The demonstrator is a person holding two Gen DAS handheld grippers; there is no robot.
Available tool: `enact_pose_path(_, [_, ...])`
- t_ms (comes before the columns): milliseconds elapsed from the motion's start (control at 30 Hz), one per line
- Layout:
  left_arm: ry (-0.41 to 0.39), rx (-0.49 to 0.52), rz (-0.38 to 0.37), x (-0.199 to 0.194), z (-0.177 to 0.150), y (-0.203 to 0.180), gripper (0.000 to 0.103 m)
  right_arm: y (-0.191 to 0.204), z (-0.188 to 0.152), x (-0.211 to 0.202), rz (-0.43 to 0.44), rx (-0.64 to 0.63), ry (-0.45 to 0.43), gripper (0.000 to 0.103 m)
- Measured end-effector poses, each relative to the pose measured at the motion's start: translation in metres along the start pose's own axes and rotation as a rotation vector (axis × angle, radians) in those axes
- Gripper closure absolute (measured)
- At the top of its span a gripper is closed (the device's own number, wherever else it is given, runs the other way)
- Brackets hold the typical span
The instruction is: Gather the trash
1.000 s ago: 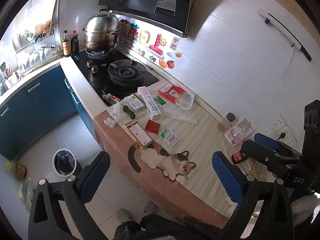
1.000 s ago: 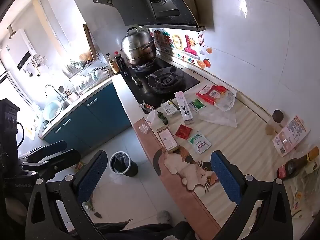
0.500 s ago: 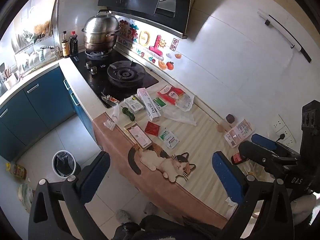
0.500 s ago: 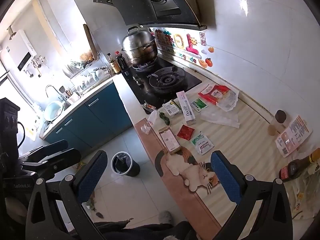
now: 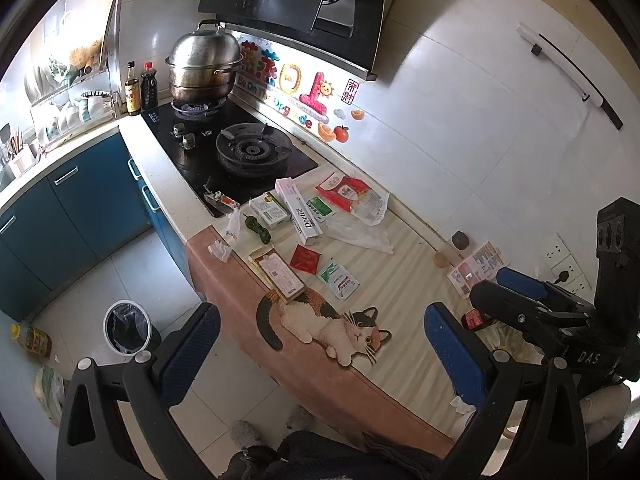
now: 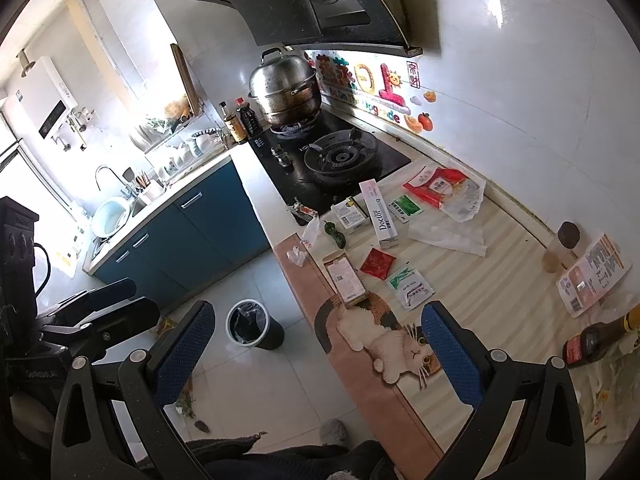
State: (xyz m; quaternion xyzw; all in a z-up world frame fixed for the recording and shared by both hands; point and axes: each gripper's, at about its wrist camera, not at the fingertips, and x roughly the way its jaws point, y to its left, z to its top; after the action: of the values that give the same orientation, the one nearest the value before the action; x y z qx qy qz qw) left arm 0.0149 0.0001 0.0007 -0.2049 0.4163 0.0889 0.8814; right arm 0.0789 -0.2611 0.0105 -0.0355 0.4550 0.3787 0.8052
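Both held high above the counter, well clear of everything: left gripper with fingers wide apart and empty, right gripper likewise spread and holding nothing.

Trash strewn over the counter's stove-side end. Near the front edge: a crumpled tissue, a flat box, a red sachet, a green-and-white sachet. Further back, by the hob: a long "Doctor" carton, a smaller box, a red-and-clear bag and a limp clear film.

Probably all light. Sachets thin and slick, best pinched at an overhanging corner; cartons stiff but crushable, taken across the narrow sides; film and bag soft, gathered at a bunched fold. Dark green lump beside the smaller box possibly a wrapper, too small to tell.

Surface a striped mat with a printed cat, likely to slide. Lined bin down on the tiled floor, well apart from the counter's edge.
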Motion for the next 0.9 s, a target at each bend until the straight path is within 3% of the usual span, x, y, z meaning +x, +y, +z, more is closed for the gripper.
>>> enact_pose_path(900, [-0.026,-0.037,-0.023,-0.0079,0.0060,0.0079,0.000,0.0065,0.0060,0.0021,0.042,0.001,0.013,0.000])
